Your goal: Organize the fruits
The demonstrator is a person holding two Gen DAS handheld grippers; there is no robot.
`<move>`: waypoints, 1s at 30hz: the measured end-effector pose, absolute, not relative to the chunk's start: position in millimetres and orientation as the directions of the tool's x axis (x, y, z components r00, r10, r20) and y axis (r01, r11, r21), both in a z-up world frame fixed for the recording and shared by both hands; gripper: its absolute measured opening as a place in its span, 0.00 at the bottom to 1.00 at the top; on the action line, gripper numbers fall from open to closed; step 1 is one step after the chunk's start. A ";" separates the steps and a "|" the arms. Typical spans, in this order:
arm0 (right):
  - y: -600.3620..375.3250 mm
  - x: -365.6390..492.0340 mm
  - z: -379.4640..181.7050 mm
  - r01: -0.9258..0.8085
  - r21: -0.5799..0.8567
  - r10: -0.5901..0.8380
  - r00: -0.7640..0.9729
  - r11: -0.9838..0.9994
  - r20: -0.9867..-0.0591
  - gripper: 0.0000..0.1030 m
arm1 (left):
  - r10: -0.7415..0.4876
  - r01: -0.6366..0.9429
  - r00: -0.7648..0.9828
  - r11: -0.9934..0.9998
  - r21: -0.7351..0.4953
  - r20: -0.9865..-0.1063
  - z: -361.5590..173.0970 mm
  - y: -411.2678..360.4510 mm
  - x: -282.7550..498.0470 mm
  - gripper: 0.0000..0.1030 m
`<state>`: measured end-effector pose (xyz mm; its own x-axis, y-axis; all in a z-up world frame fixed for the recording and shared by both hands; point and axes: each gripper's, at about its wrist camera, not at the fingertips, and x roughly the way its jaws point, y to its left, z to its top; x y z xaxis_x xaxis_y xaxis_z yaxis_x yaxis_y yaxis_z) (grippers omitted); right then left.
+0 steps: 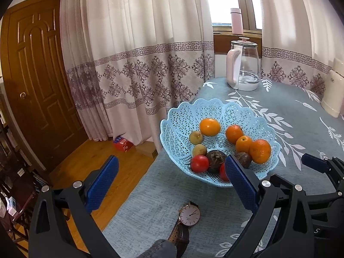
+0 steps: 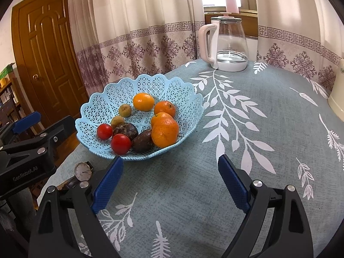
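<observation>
- The table, covered in a grey-blue cloth printed with white leaves, is being observed with no loose fruit lying on any visible part of it.
- A light-blue perforated plastic basket with a scalloped rim is being seen near the table's left edge, well apart from a glass kettle with a pink handle at the far side.
- All visible fruit is being held inside the basket: four oranges, two dark brown round fruits, two red tomatoes and two small yellow-green fruits.
- The task is therefore being judged as complete or nearly so; any further sorting required cannot be told.
- The left gripper and right gripper are both being held spread wide, with nothing between the fingers.
- A wristwatch with a brown strap is being noted just in front of the basket, untouched.
</observation>
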<state>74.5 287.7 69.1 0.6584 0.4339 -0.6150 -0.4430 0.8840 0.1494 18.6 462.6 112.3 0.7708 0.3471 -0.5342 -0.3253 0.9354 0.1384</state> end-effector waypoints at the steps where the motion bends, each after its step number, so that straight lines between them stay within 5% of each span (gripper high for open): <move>1: 287.9 74.4 68.9 -0.443 0.149 0.433 0.658 0.884 -0.615 0.86 | 0.351 -0.325 0.771 0.934 0.146 -0.532 111.8 461.7 18.5 0.97; 30: 290.8 72.8 71.1 -0.450 0.133 0.430 0.663 0.883 -0.613 0.86 | 0.366 -0.334 0.750 0.928 0.162 -0.551 105.5 463.7 21.4 0.97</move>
